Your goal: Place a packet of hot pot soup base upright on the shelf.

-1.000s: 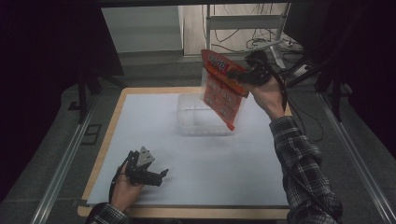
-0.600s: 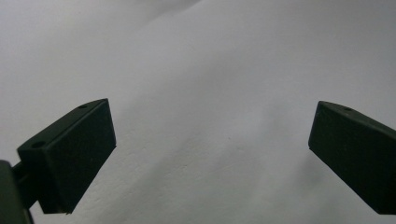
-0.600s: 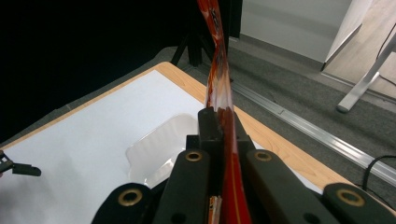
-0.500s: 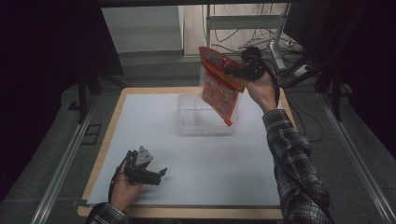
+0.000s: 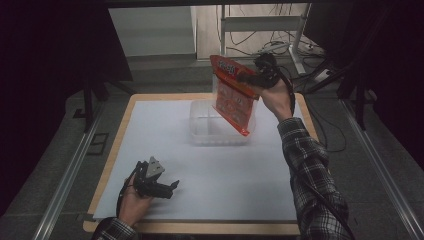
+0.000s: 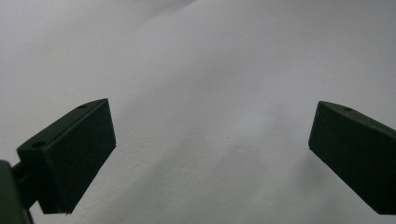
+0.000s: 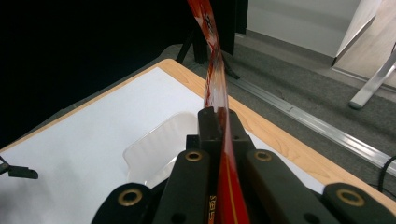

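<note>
A red snack bag (image 5: pixel 234 95) hangs tilted in the air over a clear plastic container (image 5: pixel 206 126) at the far middle of the white sheet. My right gripper (image 5: pixel 250 79) is shut on the bag's upper edge. In the right gripper view the bag (image 7: pixel 215 88) runs edge-on between the closed jaws, with the container (image 7: pixel 154 144) below. My left gripper (image 5: pixel 167 189) rests low near the front left of the sheet, held by a hand, jaws wide apart. The left gripper view shows its two black pads (image 6: pixel 70 154) spread over bare white paper with nothing between them.
A white sheet (image 5: pixel 165 150) covers the wooden-edged table (image 5: pixel 120 120). Metal rails (image 5: pixel 70 175) run along both sides on the grey floor. A stand and cables (image 5: pixel 280 45) lie beyond the far edge. A plaid sleeve (image 5: pixel 310 170) reaches in from the lower right.
The right gripper has carried the red bag slightly left and up over the container. The left gripper has stayed in place.
</note>
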`<state>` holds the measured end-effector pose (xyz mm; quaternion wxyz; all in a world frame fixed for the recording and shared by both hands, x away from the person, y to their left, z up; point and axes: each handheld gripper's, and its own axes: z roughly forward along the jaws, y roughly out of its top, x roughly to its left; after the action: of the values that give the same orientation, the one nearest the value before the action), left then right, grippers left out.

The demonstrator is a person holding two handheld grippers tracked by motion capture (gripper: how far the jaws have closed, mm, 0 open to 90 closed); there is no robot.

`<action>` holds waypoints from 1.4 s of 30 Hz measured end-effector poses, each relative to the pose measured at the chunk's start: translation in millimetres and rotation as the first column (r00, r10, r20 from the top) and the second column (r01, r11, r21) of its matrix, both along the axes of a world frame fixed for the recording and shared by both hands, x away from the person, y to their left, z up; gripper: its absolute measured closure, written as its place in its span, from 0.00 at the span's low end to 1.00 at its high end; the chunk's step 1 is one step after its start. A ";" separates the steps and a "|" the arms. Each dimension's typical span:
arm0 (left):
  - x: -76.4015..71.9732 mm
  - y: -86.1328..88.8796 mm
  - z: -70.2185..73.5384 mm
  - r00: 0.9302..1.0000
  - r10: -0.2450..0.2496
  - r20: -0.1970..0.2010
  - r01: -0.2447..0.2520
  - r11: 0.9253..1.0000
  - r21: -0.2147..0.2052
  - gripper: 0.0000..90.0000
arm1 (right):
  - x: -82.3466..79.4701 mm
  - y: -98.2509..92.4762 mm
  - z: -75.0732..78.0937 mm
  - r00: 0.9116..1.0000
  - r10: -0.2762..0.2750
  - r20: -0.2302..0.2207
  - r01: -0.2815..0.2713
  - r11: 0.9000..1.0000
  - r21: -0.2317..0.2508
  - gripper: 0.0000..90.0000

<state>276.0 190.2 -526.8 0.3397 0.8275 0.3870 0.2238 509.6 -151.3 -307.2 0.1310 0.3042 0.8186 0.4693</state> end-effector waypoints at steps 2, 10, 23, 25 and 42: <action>-0.1 0.0 -0.1 1.000 0.001 -0.001 -0.001 1.000 -0.002 0.00 | 1.6 1.7 -2.9 1.000 0.001 -0.006 -0.001 1.000 -0.002 0.99; -0.1 0.2 -0.1 1.000 0.001 -0.002 -0.001 1.000 0.000 0.00 | 10.3 5.0 -20.7 0.999 -0.005 -0.036 0.003 0.999 -0.048 0.99; -0.2 -1.1 -0.9 1.000 -0.003 -0.004 0.003 1.000 0.008 0.00 | 27.9 -13.9 -39.8 0.992 -0.126 -0.018 0.124 0.989 -0.084 0.97; 0.0 -1.3 -1.1 1.000 -0.004 -0.005 0.004 1.000 0.008 0.00 | 31.2 -18.6 -42.2 0.988 -0.154 -0.018 0.152 0.984 -0.096 0.97; 0.0 -2.2 -1.0 1.000 -0.007 -0.003 0.007 1.000 0.011 0.00 | 34.6 -26.9 -43.8 0.982 -0.189 0.011 0.189 0.974 -0.125 0.68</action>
<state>275.9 188.1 -527.8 0.3354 0.8311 0.3832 0.2236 544.2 -178.2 -351.0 0.1936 0.3722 0.8139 0.4020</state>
